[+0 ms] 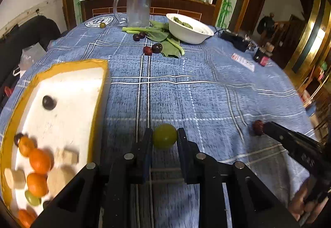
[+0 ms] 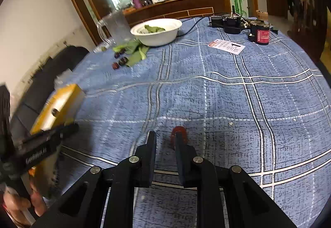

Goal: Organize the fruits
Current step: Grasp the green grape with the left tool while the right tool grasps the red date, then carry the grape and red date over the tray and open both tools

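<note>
Left wrist view is showing the left gripper (image 1: pixel 164 135) grasping a green fruit (image 1: pixel 164 136), its two fingers pressing on either side, just above the blue checked cloth (image 1: pixel 206 93) covering the counter. Just beside it, toward the counter's left edge, a yellow-rimmed tray (image 1: pixel 101 87) is sitting with oranges (image 1: pixel 39 160), a green grape (image 1: pixel 32 198) and a dark fruit (image 1: pixel 49 102) lying inside. Toward the near right edge, the right gripper (image 2: pixel 165 138) is standing released, its jaws apart, with a red date (image 2: pixel 179 130) lying against the tip of its right finger, outside the gap. Near the far edge, more dates (image 1: pixel 152 49) are resting beside leafy greens (image 1: pixel 163 35), a white bowl (image 1: pixel 189 28) and a clear pitcher (image 1: pixel 137 7).
</note>
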Demonstrator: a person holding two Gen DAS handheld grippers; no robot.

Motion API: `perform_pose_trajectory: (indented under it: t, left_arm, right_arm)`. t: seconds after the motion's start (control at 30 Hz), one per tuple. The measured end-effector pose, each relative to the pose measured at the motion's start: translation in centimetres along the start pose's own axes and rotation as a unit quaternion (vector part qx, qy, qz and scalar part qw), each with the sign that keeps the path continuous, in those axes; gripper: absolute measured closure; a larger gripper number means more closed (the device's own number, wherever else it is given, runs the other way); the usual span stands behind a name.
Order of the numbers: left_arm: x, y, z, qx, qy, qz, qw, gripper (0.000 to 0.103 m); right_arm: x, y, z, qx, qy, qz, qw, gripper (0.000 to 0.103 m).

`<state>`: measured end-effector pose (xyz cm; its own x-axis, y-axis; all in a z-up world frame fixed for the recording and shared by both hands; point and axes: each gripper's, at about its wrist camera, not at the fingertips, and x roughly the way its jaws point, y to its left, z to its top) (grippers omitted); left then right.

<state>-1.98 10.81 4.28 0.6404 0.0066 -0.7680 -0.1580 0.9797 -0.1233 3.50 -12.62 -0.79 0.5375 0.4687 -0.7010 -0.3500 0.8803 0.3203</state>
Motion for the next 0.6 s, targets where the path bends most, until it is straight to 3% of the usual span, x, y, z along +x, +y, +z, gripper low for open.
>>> perform_pose_trajectory:
  t: [0.43, 0.53, 0.6]
  left_arm:
    - [-4.8, 3.2, -2.9, -0.034, -0.03, 0.008, 0.9989, 0.081]
    - [-5.7, 5.1, -3.6, -0.059, -0.032, 0.005, 0.9978, 0.081]
    - [-6.2, 5.8, -4.0, -0.069, -0.034, 0.012, 0.997, 0.081]
  right_arm:
    - [0.2, -2.1, 0.2, 0.077, 0.011, 0.114, 0.99, 0.084]
    - [0.2, -2.1, 0.1, 0.078, 0.01, 0.112, 0.991, 0.084]
    - [0.0, -2.2, 0.1, 0.074, -0.002, 0.074, 0.995, 0.084]
